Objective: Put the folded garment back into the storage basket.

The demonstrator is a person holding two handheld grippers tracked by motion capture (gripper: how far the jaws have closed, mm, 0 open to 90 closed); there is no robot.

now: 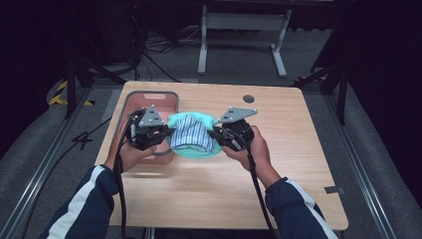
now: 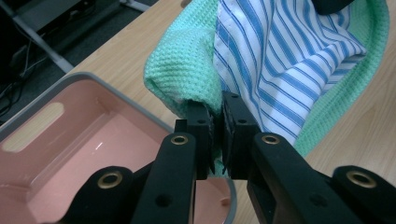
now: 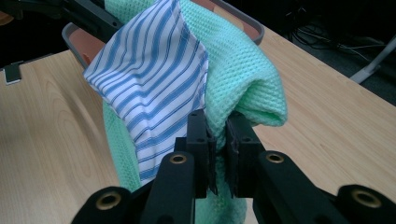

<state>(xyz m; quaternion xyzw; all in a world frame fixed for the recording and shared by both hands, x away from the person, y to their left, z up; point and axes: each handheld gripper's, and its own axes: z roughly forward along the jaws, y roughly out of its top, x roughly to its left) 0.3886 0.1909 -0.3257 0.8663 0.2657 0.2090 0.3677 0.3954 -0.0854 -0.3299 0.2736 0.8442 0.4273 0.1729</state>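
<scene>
Tongs both clamped: left tongs [image 1: 166, 133] and right tongs [image 1: 213, 133] each pinch an edge of the green cloth [image 1: 211, 152], striped cloth [image 1: 189, 133] lying on it. Bundle hangs between them over the wooden surface [image 1: 293, 149], just beside the pink bin [image 1: 152, 95].

Mint-green cloth [image 1: 195, 151], blue-striped white shirt [image 1: 191, 133]
</scene>
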